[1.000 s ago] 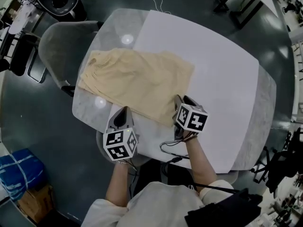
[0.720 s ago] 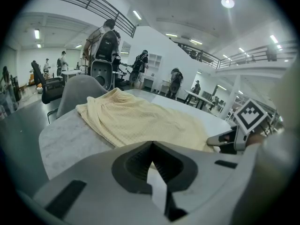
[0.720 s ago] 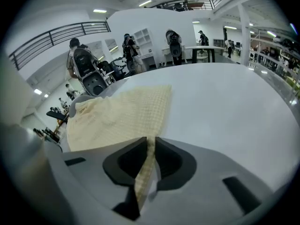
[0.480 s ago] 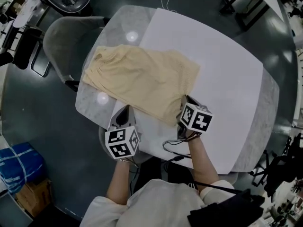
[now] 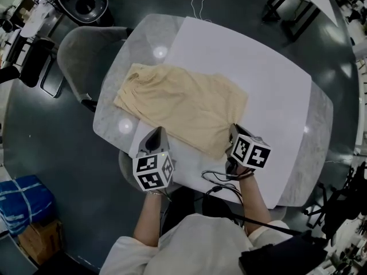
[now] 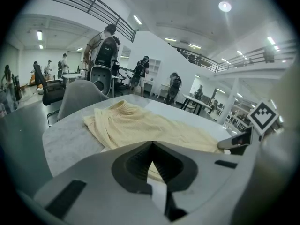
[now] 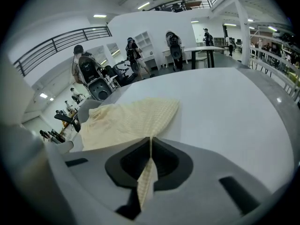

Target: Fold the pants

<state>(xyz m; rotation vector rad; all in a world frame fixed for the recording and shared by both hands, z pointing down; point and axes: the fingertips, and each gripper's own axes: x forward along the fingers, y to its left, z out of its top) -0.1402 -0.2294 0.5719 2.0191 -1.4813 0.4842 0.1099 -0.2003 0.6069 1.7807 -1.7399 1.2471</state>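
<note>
Pants (image 5: 183, 110) of pale yellow cloth lay spread on the table (image 5: 110, 112), left of centre in the head view. Their upper-left part rested on the bare grey marble and the rest on the white sheet (image 5: 261, 76) that covered the right side of the tabletop. The gathered waist end pointed toward the upper left of the frame, near the grey chair (image 5: 80, 53) pushed against the table's edge.

The left gripper (image 5: 156, 132) met the lower edge of the garment just below centre. In the left gripper view its jaws were clenched, tips together, with a sliver of yellow fabric showing in the narrow gap behind them, so it appeared to be pinching the near hem.

The right gripper (image 5: 232, 129) sat at the garment's lower-right corner. In the right gripper view its jaws were pressed together on a fold of the waffle-textured cloth, which ran out from between the pads toward the camera and also fanned away across the sheet beyond the tips. That corner looked raised off the surface.

Both grippers pointed down and away from the person, whose forearms entered from the bottom of the head view. A thin dark cable (image 5: 215, 179) looped on the sheet between the two wrists.
</note>
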